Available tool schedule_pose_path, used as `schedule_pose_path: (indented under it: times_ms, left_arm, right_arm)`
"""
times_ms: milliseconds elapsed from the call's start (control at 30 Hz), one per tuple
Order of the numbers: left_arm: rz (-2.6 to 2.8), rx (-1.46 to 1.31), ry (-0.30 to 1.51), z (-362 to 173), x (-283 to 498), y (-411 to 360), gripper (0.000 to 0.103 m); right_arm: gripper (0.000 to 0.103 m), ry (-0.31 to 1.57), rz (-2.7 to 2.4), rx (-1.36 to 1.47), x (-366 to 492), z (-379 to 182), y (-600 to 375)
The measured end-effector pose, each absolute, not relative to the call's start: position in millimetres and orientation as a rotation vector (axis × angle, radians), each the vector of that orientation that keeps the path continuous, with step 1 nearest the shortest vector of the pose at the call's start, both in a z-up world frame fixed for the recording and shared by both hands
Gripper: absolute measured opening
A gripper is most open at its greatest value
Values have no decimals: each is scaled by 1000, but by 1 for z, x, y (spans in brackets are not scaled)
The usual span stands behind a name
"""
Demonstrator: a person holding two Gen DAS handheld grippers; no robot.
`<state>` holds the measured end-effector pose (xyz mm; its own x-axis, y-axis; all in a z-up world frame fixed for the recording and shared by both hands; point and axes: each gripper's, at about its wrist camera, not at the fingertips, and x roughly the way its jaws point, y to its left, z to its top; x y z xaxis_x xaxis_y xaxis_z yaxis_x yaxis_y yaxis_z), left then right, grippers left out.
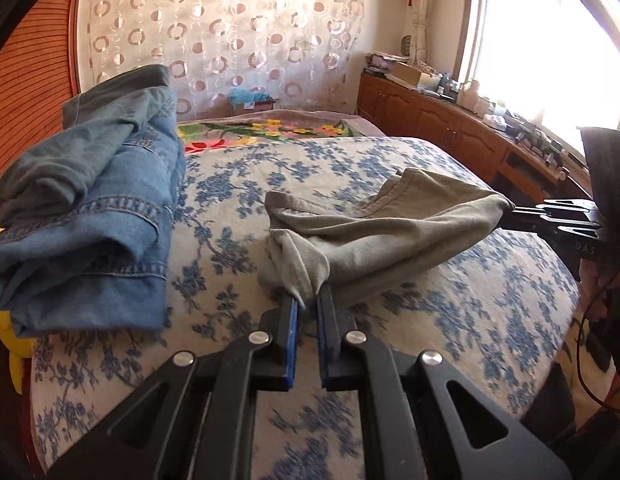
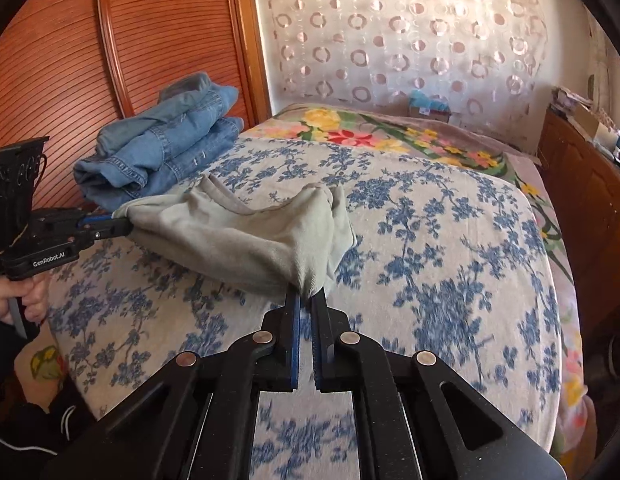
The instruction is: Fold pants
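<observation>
Grey-green pants (image 1: 374, 228) (image 2: 246, 236) hang stretched a little above the flowered bed cover (image 1: 490, 304) (image 2: 450, 248), sagging in the middle. My left gripper (image 1: 308, 294) is shut on one bunched corner of them. My right gripper (image 2: 306, 294) is shut on the opposite corner. In the left wrist view the right gripper (image 1: 510, 210) pinches the cloth at the far right. In the right wrist view the left gripper (image 2: 126, 222) holds it at the left, with a hand (image 2: 26, 296) on its grip.
A stack of folded blue jeans (image 1: 90, 208) (image 2: 162, 152) lies at the bed's left by the wooden headboard (image 2: 70, 60). A floral blanket (image 2: 390, 136) covers the far end. A wooden cabinet (image 1: 450, 124) with clutter runs along the right under a bright window (image 1: 550, 40).
</observation>
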<state>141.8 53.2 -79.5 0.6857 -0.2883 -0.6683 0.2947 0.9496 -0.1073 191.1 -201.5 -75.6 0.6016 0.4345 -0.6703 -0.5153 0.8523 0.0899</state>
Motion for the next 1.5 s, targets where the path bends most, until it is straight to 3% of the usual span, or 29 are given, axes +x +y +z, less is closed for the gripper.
schedule_pose_path:
  times_ms: [467,567,700,767,967,1367,1400,1467,1500]
  left_arm:
    - [-382,-2,811,-98,67,24,7]
    - [-375,-5,816,-98,61,26,13]
    - [-348,-1,804,-88,56,33,33]
    - [-330,15,786,-82,56,36,39]
    - [-301,32,741,-68,70,37,40]
    - [-307,50,829,-96,124,25,40]
    - [-304,53,838,-100,125,25,40]
    - [-296,59,855,-105,126,24,40]
    - [-293,61,859,-107,126,24,40]
  right_arm:
    - [4,832,506,-81,104,-105,-228]
    - [6,824,505,-55,97,-100,-234]
    - [13,779,491,-41,93,-84,-242]
    - [22,761,495,-37,96,-78,-241]
    - [31,722,522,-40,114,-71,-224]
    - [30,747,534,-45,183,-88,-199]
    - [28,753,534,-56,187,-89,-198]
    - [8,765,542,-69,194,-91,-197]
    - [5,766,547,-68,197,-92,-198]
